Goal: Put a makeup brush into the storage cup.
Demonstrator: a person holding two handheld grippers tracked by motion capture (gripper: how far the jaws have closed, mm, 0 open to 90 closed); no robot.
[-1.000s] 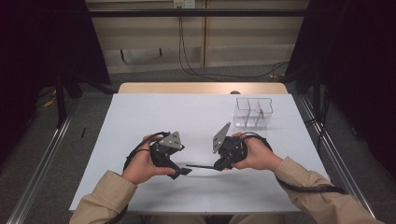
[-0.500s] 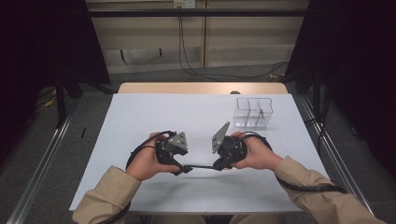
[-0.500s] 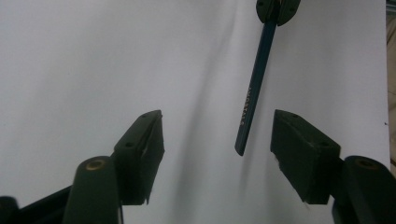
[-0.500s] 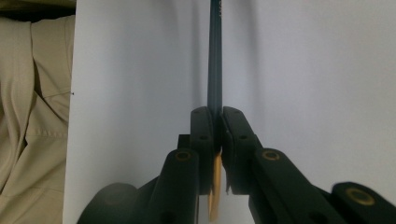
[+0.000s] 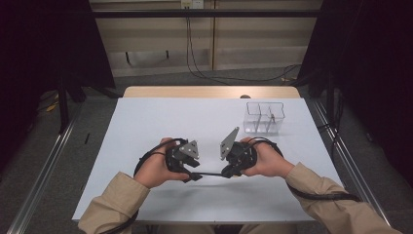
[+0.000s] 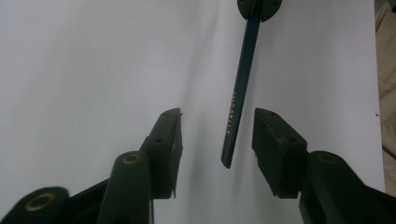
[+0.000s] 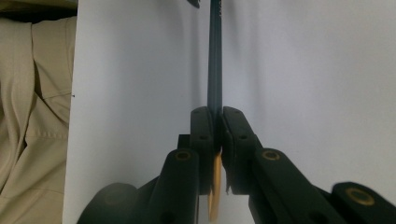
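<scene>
The pencil point(image 6: 239, 91) is dark blue, with small printed letters along its side, and it hangs level just above the white table point(image 5: 195, 122), between your two hands. Your right gripper point(image 7: 214, 122) pinches one end of the pencil, its jaws pressed tight against it; a yellow piece sticks out behind the pads. The other end of the pencil lies between the jaws of your left gripper point(image 6: 217, 135). These jaws have just been closing, but they are still spread and the pads do not touch the pencil. Far from the pencil, near the far right corner of the table, stands a clear box point(image 5: 263, 118) with compartments.
</scene>
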